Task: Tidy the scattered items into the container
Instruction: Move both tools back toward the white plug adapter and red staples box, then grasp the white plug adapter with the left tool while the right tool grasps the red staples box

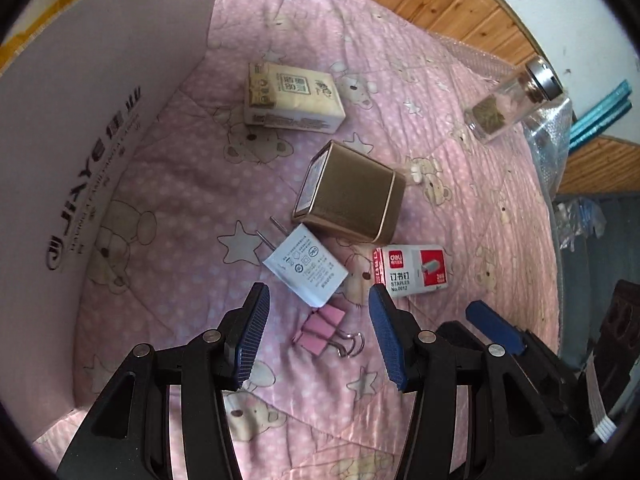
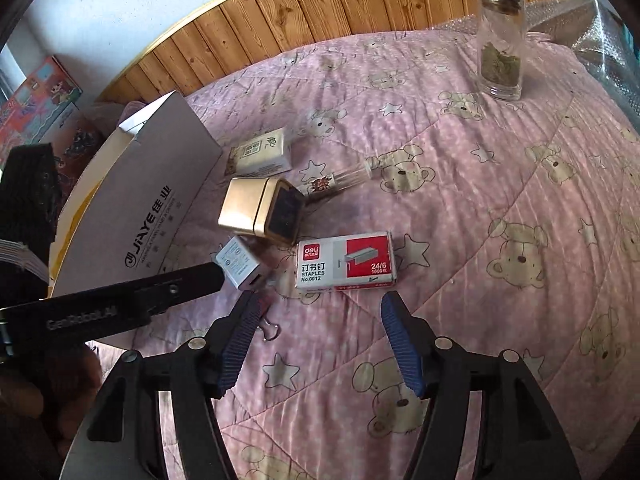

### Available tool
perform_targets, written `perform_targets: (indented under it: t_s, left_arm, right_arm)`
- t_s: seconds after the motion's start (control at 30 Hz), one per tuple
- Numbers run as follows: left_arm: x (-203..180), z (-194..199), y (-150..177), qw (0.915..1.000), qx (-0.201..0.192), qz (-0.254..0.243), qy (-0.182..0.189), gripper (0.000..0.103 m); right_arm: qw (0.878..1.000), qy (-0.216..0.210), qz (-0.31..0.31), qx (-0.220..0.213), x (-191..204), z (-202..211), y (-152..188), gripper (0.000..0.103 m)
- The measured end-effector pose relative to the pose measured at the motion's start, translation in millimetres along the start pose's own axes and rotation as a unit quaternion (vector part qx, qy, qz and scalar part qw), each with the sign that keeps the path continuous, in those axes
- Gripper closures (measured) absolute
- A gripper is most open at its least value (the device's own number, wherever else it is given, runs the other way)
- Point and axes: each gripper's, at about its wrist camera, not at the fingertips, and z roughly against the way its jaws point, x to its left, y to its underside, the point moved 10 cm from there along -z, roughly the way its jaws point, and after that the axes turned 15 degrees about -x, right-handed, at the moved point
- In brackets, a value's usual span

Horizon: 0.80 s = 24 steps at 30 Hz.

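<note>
Nearest the lens, blue ribbed fingers (image 1: 248, 332) of the left gripper (image 1: 318, 296), spread wide and released, gripping nothing. Between them, untouched, two pink metal binder clips (image 1: 320, 330). Just past the tips, a white flat-pin charger plug (image 1: 306, 270). Same picture for the right gripper (image 2: 320, 300): fingers parted, empty, hovering with a red-and-white cardboard box of staples (image 2: 346, 262) just beyond the tips. Farther out from both pairs of fingers, a gold square metal tin (image 1: 348, 192) on its side, touching or nearly touching the charger plug. Beyond that, a beige paper-wrapped packet (image 1: 292, 98) and a clear plastic tube (image 2: 340, 180) lying flat. Well beyond everything, off to the right of the fingers, a tall glass jar with a silver lid (image 2: 500, 32), upright, with dried leaves at the bottom. Left of the left gripper's fingers, the container: a white printed cardboard box (image 1: 100, 140), its wall close beside the scattered heap, its inside hidden from both views. All of it on a pink bear-print quilt (image 1: 460, 180). Judged from this: barely begun, or no progress shown, with seven kinds of item loose on the quilt and none seen inside the box. Likely first pickups: binder clips for the left, staples for the right.
</note>
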Motion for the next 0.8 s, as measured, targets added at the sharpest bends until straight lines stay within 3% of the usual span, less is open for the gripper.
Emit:
perform_targets:
  t_s: [0.1, 0.13, 0.23, 0.3, 0.37, 0.4, 0.5, 0.57, 0.63, 0.7, 0.8]
  left_arm:
    - [1.2, -18.8, 4.4, 0.9998, 0.004, 0.020, -0.001, 0.049]
    - [-1.3, -19.5, 1.3, 0.9998, -0.013, 0.018, 0.001, 0.046]
    - [-7.7, -25.0, -3.5, 0.9987, -0.041, -0.025, -0.015, 0.045]
    - [-8.1, -25.5, -5.7, 0.9974, -0.050, -0.049, -0.018, 0.049]
    - [-1.2, -22.5, -6.4, 0.9963, -0.050, -0.067, -0.019, 0.067]
    - [3.4, -20.0, -7.6, 0.9967, -0.049, -0.064, -0.011, 0.068]
    - [23.8, -10.8, -10.8, 0.9974, -0.051, -0.050, -0.008, 0.069]
    - [32.3, -5.3, -11.3, 0.9977, -0.050, -0.044, -0.012, 0.065]
    - [31.7, -2.3, -10.9, 0.9974, -0.051, -0.050, -0.012, 0.051]
    - [25.7, -3.4, -9.8, 0.9955, -0.052, -0.077, -0.017, 0.049]
    - [18.6, -12.7, -6.7, 0.9881, -0.056, -0.137, -0.042, 0.049]
  right_arm:
    - [1.000, 0.006, -0.025, 0.010, -14.7, -7.7, 0.7, 0.039]
    - [0.999, 0.009, -0.036, 0.013, -19.3, -10.7, 1.9, 0.039]
    - [0.998, 0.009, -0.056, 0.023, -25.2, -24.4, 6.8, 0.039]
    - [0.997, 0.006, -0.067, 0.029, -25.9, -32.6, 9.4, 0.039]
    - [0.997, -0.003, -0.072, 0.031, -22.7, -34.6, 10.3, 0.040]
    - [0.997, -0.013, -0.075, 0.034, -18.8, -32.8, 11.5, 0.046]
    - [0.993, -0.068, -0.078, 0.053, 3.8, -21.6, 19.0, 0.049]
    - [0.995, -0.069, -0.050, 0.056, 10.5, -14.1, 20.3, 0.048]
    - [0.998, -0.042, -0.003, 0.048, 8.1, -10.7, 14.3, 0.044]
    - [0.997, -0.022, 0.051, 0.052, 6.3, -11.6, 8.6, 0.032]
    - [0.983, -0.025, 0.157, 0.093, 7.8, -28.3, 6.5, 0.029]
